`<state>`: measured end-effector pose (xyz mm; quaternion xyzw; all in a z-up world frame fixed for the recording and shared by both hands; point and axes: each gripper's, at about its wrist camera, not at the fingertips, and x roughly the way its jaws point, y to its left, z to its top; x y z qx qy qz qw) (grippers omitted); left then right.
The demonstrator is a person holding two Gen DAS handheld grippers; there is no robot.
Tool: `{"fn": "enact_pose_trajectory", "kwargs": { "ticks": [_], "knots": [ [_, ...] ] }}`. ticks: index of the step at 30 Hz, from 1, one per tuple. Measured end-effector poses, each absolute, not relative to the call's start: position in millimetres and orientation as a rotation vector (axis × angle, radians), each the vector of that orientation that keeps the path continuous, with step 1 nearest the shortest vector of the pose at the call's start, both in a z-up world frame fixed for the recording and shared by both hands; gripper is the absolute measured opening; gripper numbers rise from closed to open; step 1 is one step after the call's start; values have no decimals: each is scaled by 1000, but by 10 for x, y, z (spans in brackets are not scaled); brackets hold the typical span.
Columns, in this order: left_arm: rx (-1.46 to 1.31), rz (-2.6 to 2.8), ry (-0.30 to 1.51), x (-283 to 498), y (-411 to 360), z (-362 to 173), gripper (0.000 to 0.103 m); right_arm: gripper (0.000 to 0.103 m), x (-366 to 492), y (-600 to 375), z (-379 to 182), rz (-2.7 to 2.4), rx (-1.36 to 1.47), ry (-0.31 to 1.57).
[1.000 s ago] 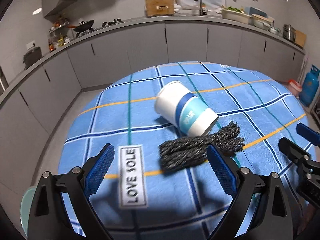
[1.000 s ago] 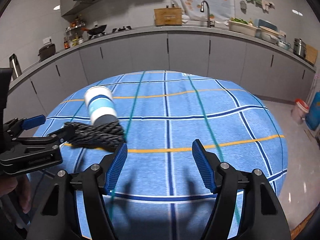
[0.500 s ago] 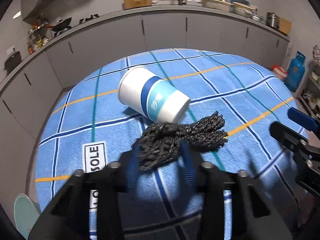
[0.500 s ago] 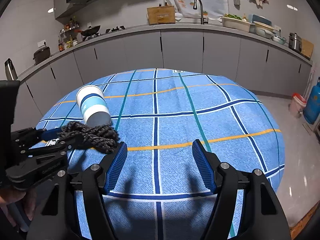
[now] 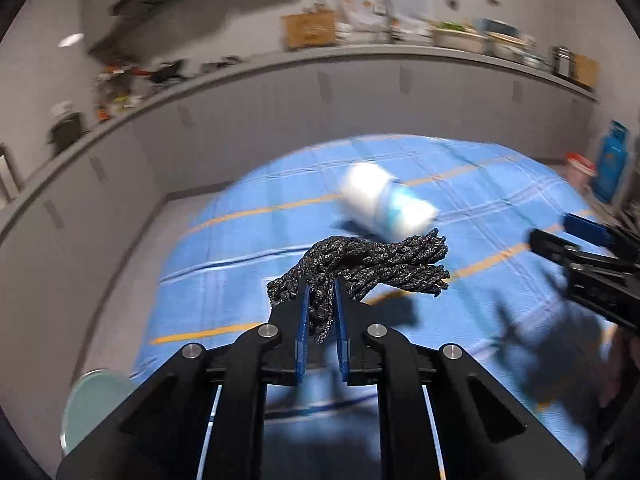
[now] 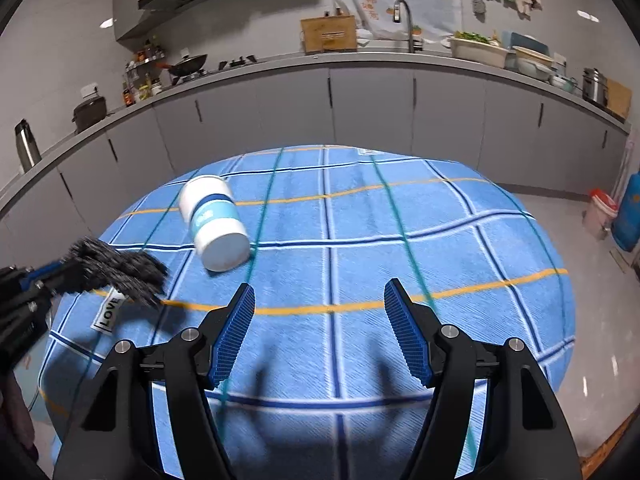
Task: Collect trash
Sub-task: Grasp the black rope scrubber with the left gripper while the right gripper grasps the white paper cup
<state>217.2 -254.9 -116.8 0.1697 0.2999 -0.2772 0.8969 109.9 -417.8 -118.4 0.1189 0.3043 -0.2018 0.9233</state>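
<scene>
My left gripper is shut on a bundle of black twisted rope, which hangs lifted above the blue checked tablecloth. In the right wrist view the same rope shows blurred at the left edge, held by the left gripper. A white paper cup with a blue band lies on its side on the cloth, beyond the rope. My right gripper stands open over the cloth with nothing between its fingers; it also shows at the right edge of the left wrist view.
A grey kitchen counter with cabinets curves behind the round table. A red bin and a blue gas cylinder stand on the floor at the right. A pale green stool sits by the table's left edge.
My left gripper has shut on the rope bundle and lifted it off the cloth, away from the cup. The right gripper has stayed open and still.
</scene>
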Motion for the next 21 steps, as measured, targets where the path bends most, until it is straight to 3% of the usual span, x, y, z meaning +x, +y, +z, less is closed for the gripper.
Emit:
{"fn": "enact_pose_trajectory", "kwargs": {
  "ticks": [10, 21],
  "knots": [
    [240, -372, 664, 2825, -2198, -1303, 12, 67, 1864, -3966, -1122, -285, 201, 647],
    [209, -394, 699, 2940, -2204, -1415, 12, 67, 2442, -3872, -1362, -242, 118, 742]
  ]
}}
